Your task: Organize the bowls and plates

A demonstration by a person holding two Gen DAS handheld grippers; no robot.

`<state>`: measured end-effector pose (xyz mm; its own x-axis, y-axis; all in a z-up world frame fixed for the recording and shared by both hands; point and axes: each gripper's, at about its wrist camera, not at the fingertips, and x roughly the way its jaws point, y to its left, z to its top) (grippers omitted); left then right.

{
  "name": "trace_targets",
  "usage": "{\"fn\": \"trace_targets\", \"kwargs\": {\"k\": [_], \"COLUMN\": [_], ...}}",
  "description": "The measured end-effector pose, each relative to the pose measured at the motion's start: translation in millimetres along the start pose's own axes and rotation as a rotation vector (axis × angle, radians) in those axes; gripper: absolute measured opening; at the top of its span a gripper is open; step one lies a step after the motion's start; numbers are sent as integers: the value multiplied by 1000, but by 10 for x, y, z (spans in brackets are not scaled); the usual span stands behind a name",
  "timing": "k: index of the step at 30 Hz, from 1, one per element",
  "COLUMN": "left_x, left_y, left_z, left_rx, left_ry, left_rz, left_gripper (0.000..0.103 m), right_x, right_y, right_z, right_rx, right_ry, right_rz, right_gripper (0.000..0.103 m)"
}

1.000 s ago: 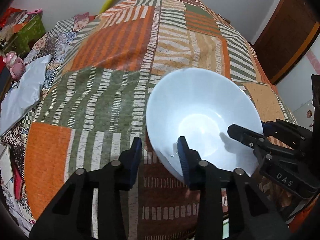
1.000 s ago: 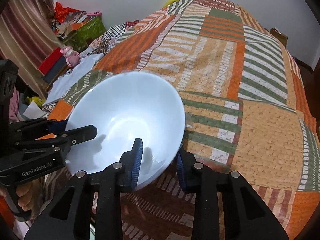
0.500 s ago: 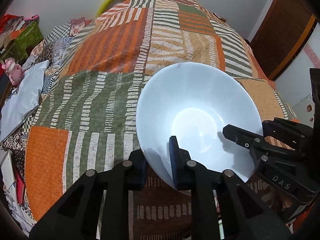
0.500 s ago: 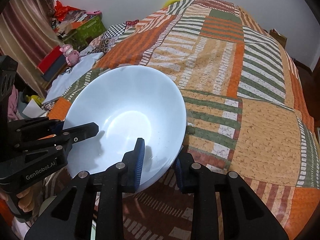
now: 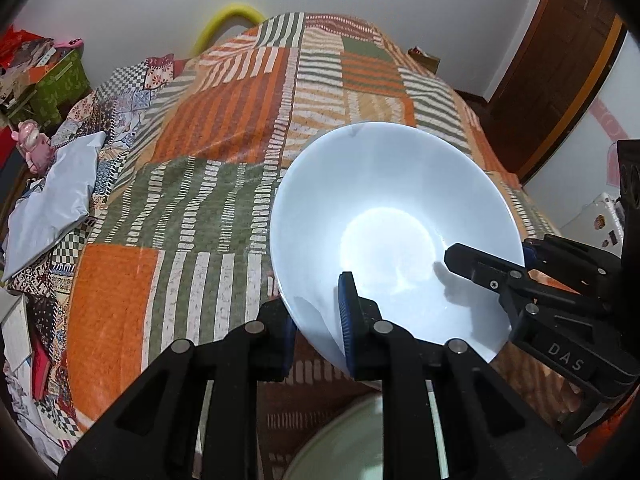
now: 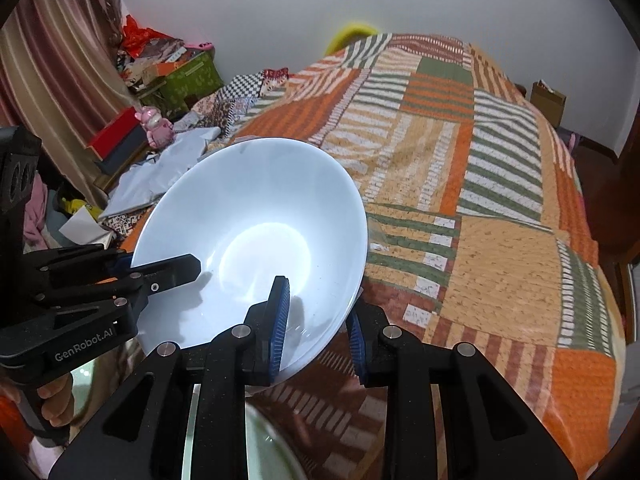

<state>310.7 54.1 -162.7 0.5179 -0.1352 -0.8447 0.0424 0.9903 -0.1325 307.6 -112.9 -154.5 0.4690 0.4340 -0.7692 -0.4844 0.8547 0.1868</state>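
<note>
Left wrist: left claw (image 5: 316, 320) and right claw (image 5: 486, 270) (both narrow) each pinching white bowl (image 5: 384, 216) rim.

1. White bowl (image 5: 384, 216) – glossy glazed ceramic by the look, smooth, with a bright sheen at the bottom.
2. Left gripper (image 5: 316, 332) and right gripper (image 6: 316, 334) – matt black plastic, finely speckled, with shiny metal pins; blue ribbed pads (image 6: 280, 320), rubbery-looking.
3. Bedspread (image 5: 224, 136) – woven patchwork cloth, matt, slightly rough and mottled.
4. Pale green dish (image 5: 344, 448) at the lower edge – smooth and glossy.
5. Door (image 5: 560, 68) – dark wood, faintly polished.
6. Pink figurine (image 6: 156, 128) – shiny, hard-looking.
7. Curtain (image 6: 52, 60) – striped cloth with a soft sheen.
</note>
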Motion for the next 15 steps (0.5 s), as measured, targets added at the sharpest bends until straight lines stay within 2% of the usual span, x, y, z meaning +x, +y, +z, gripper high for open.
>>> {"fn": "trace_targets", "kwargs": {"k": [15], "left_x": [-782], "left_y": [-65], "left_z": [-353], "left_rx": [-7], "left_ry": [-83], "left_rz": [-8], "left_gripper": [19], "right_x": [-490], "right_y": [318], "right_z": [-177], "right_rx": [-41], "right_ry": [-62], "right_rz": [-2], "right_gripper": [25]}}
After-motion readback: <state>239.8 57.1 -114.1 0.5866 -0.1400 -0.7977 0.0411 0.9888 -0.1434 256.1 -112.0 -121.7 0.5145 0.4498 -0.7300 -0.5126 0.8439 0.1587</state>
